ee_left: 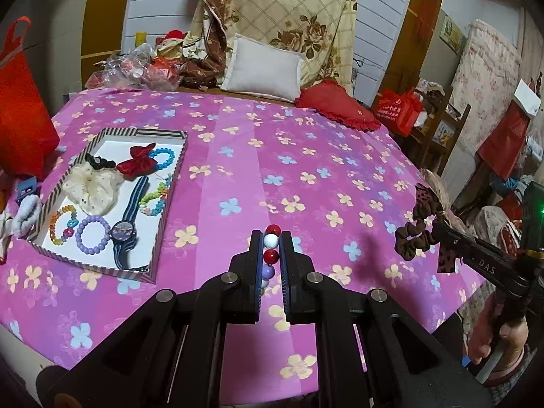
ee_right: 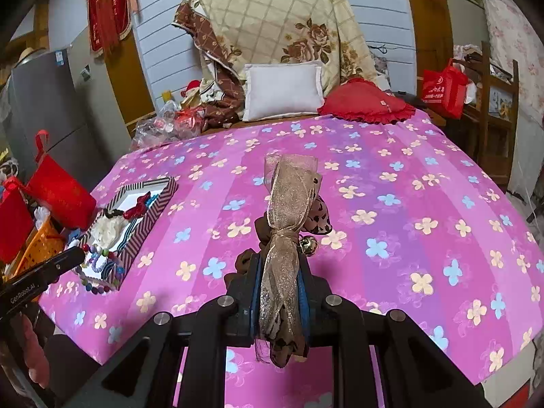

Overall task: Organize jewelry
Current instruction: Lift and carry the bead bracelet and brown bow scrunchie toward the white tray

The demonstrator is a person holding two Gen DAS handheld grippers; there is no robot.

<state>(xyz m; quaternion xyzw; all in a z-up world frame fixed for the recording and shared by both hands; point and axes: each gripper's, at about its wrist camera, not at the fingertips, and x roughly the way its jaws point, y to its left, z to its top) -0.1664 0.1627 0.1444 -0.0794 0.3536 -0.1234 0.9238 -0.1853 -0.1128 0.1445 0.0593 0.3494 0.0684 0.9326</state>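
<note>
My left gripper [ee_left: 272, 238] is shut on a bracelet of red, white and purple beads [ee_left: 271, 256], held above the pink flowered bedspread [ee_left: 306, 156]. In the right wrist view that gripper [ee_right: 80, 255] pokes in from the left, and the bead bracelet [ee_right: 98, 285] hangs in front of the tray. My right gripper [ee_right: 278, 261] is shut on a brown scrunchie with a gauzy gold ribbon bow [ee_right: 289, 204] and a small bell. It also shows at the right of the left wrist view [ee_left: 438, 229]. The striped tray [ee_left: 170, 183] holds a watch [ee_left: 124, 231], several bracelets, a red bow and a cream scrunchie.
A red bag [ee_left: 23, 108] stands left of the tray, beside an orange basket [ee_right: 40, 248]. A white pillow [ee_left: 265, 68], a red heart cushion [ee_left: 340, 105] and a folded quilt lie at the bed's far end. Wooden shelves [ee_right: 493, 108] stand to the right.
</note>
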